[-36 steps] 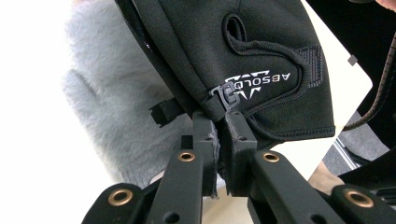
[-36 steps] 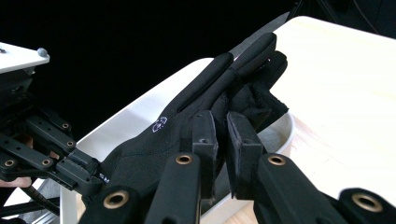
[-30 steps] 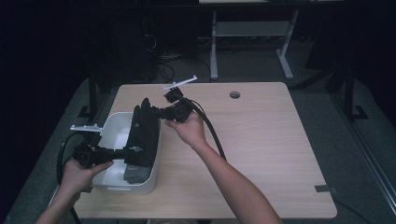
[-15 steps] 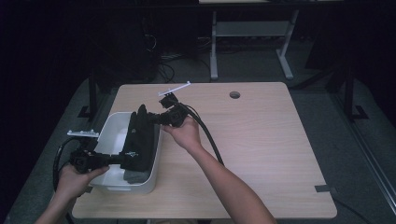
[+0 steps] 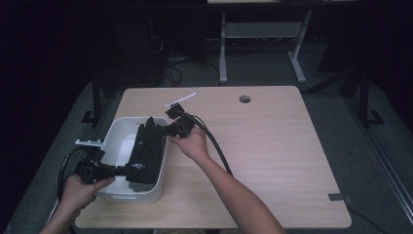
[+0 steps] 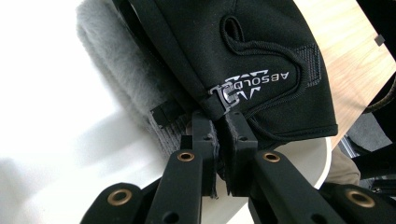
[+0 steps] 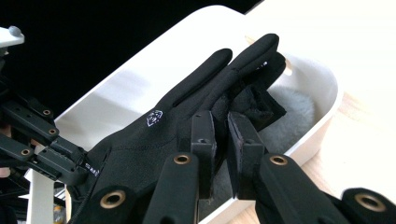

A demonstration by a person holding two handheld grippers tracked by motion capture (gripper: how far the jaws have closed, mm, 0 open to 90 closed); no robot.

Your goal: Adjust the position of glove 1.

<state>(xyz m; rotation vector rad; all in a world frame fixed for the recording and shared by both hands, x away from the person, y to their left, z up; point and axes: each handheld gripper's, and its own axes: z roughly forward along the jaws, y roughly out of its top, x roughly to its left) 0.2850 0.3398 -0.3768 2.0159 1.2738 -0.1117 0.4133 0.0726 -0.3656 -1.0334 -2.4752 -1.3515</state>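
You have a black fabric glove with a grey fleece lining [image 5: 146,155] stretched between your two tools, lying along the right-hand side of the white rounded plastic tub [image 5: 116,134] that sits on the left part of the light wooden table [image 5: 272,161]. Your left gripper [image 5: 127,169] is at the near end of the tub, and in the left gripper view [image 6: 217,135] its black jaws are pressed together on the glove's cuff edge, right by the small metal clip and the strap, with the white lettering on the cuff just above them. So that tool is clenched on the glove. Your right gripper [image 5: 157,130] comes in from the table side at the far end of the tub; in the right gripper view [image 7: 220,140] its jaws are closed on the finger end of the glove [image 7: 187,116], the fabric pinched between the pads while the glove's fingers reach on past them over the tub's white wall [image 7: 322,79]. The grey fleece [image 7: 289,112] shows inside the tub below the fingers. The glove hangs partly inside the tub and partly over its right rim, and whether it touches the tub's floor you cannot tell from these views. Your left hand [image 5: 83,187] is at the table's near-left edge, your right hand [image 5: 192,144] just beside the tub, with the thick black cable [image 5: 216,148] trailing back from it over the wood.
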